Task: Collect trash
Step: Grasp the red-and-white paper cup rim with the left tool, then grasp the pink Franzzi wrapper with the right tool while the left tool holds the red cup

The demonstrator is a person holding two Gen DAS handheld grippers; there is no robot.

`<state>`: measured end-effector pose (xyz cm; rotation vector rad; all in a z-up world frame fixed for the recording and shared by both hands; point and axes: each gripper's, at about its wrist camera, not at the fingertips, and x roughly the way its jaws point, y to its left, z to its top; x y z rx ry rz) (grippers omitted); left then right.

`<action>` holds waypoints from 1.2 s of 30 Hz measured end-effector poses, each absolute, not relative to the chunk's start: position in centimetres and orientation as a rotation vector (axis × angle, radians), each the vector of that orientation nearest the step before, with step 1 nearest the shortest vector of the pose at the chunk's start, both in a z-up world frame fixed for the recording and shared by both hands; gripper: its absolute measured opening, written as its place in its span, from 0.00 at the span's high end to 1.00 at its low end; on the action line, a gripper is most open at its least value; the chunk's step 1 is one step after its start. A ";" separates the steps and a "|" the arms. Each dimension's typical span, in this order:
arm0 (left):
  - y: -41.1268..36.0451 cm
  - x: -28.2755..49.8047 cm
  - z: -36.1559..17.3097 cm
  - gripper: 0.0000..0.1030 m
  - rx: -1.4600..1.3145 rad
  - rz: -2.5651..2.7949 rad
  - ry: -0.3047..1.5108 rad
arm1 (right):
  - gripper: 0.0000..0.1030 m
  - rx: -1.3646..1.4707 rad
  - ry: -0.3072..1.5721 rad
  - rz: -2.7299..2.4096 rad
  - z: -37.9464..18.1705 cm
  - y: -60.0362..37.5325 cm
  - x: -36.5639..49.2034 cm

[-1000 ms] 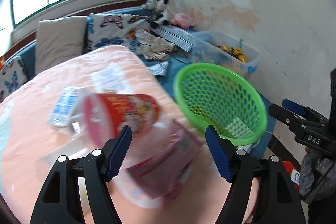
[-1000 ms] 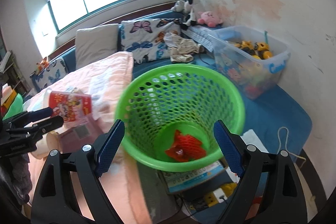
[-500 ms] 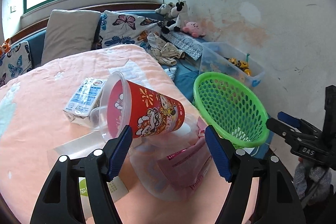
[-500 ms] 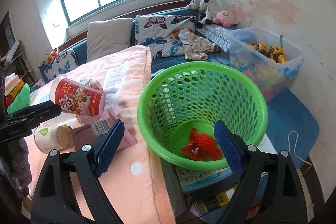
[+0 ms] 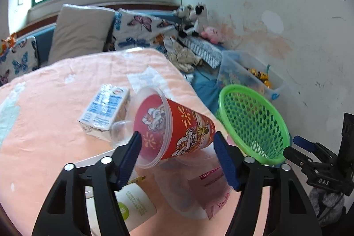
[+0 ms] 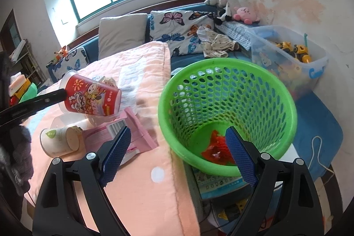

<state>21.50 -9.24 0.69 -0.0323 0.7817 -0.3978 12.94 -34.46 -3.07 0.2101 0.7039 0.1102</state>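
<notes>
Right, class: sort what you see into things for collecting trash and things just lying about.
For the job: red cup, milk carton, paper cup, pink wrapper, green basket.
Lying about: butterfly cushion, toy bin, plush toys.

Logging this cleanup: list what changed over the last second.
The left tool closed in on the red cup, now between its fingers, seemingly lifted. The right tool backed slightly from the green basket. Milk carton and paper cup stayed.

Black plastic arms with silver screws, blue ribbed fingers [image 5: 130,157], white "DAS" marking, grey fuzzy glove [image 5: 327,202].
</notes>
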 end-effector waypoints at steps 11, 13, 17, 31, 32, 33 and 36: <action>-9.7 23.5 -1.1 0.85 -0.082 -0.499 0.872 | 0.11 0.213 0.751 0.215 -4.4 -31.6 13.4; -9.8 23.2 -1.1 0.91 -0.088 -0.517 0.863 | 0.09 0.214 0.760 0.245 -4.6 -30.7 13.5; -9.6 22.7 -0.9 0.95 -0.095 -0.530 0.850 | 0.07 0.201 0.781 0.305 -5.1 -28.6 14.1; -7.4 21.2 1.6 0.95 -0.113 -0.548 0.784 | 0.04 0.148 0.861 0.377 -7.3 -24.2 17.8; -7.3 21.2 1.6 0.95 -0.114 -0.548 0.784 | 0.04 0.143 0.863 0.372 -7.5 -24.0 18.0; -7.2 21.2 1.5 0.95 -0.114 -0.548 0.784 | 0.04 0.140 0.861 0.372 -7.7 -23.9 18.0; -6.9 21.0 1.6 0.95 -0.118 -0.547 0.785 | 0.05 0.141 0.856 0.369 -7.8 -24.0 18.1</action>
